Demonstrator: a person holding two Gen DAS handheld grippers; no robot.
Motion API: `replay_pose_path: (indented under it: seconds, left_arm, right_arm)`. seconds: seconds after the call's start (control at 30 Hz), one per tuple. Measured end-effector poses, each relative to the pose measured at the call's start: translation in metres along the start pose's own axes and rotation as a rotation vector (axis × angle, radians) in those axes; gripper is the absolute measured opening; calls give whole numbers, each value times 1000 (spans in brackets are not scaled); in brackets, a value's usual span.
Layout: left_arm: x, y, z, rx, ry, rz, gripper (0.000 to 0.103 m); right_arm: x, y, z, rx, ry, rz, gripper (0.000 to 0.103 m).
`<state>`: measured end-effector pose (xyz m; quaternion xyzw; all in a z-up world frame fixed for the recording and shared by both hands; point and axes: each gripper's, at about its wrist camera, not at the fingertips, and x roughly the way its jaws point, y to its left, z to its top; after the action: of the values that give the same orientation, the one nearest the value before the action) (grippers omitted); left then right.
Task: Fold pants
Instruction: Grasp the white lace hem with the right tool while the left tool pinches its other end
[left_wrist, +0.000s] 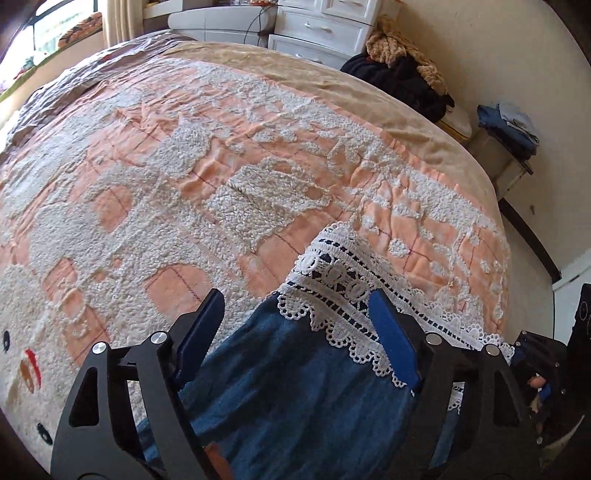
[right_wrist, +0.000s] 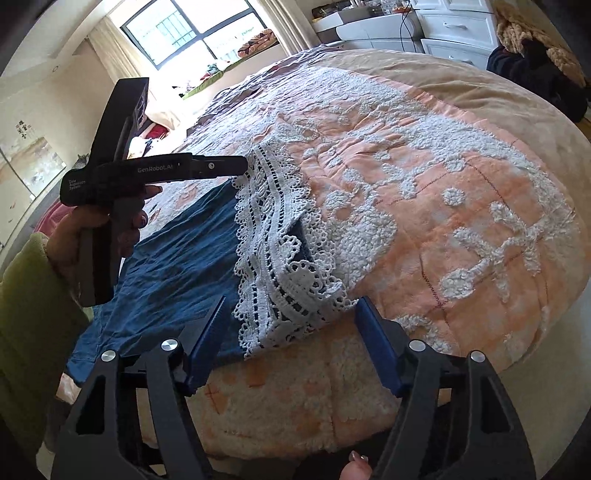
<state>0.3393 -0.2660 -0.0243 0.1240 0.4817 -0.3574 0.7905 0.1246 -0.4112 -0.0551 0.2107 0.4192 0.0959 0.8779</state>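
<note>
Your left tool (left_wrist: 295, 332) and right tool (right_wrist: 291, 339) both stand apart, gripping nothing, over the lace hems (right_wrist: 280, 258) of the blue pants (right_wrist: 177, 266) lying near the bed's (right_wrist: 461, 206) edge; judge them light, limp and snag-prone, so pinch the denim beside the lace.

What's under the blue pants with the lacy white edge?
The blue pants lie on the orange and white bedspread, which shows all around them. Anything else beneath is covered by the cloth.
</note>
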Motion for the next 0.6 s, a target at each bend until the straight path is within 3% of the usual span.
replay_pose_path:
  seconds: [0.1, 0.2, 0.33, 0.43, 0.53, 0.6]
  left_arm:
    - [9, -2, 1, 22, 11, -19, 68]
    - [20, -5, 4, 44, 33, -51, 57]
    - [33, -9, 4, 58, 73, -68, 45]
    - [31, -7, 3, 55, 63, -81, 31]
    - [24, -5, 3, 61, 43, -80, 19]
    - [17, -5, 4, 65, 20, -84, 17]
  right_arm:
    - [-1, 0, -1, 17, -8, -25, 65]
    - [1, 3, -3, 8, -7, -44, 63]
    - [3, 5, -3, -11, -20, -79, 40]
    - [-1, 7, -2, -24, -42, -38, 27]
    - [-4, 15, -1, -51, -54, 3, 24]
    - [-5, 16, 1, -40, -59, 33, 24]
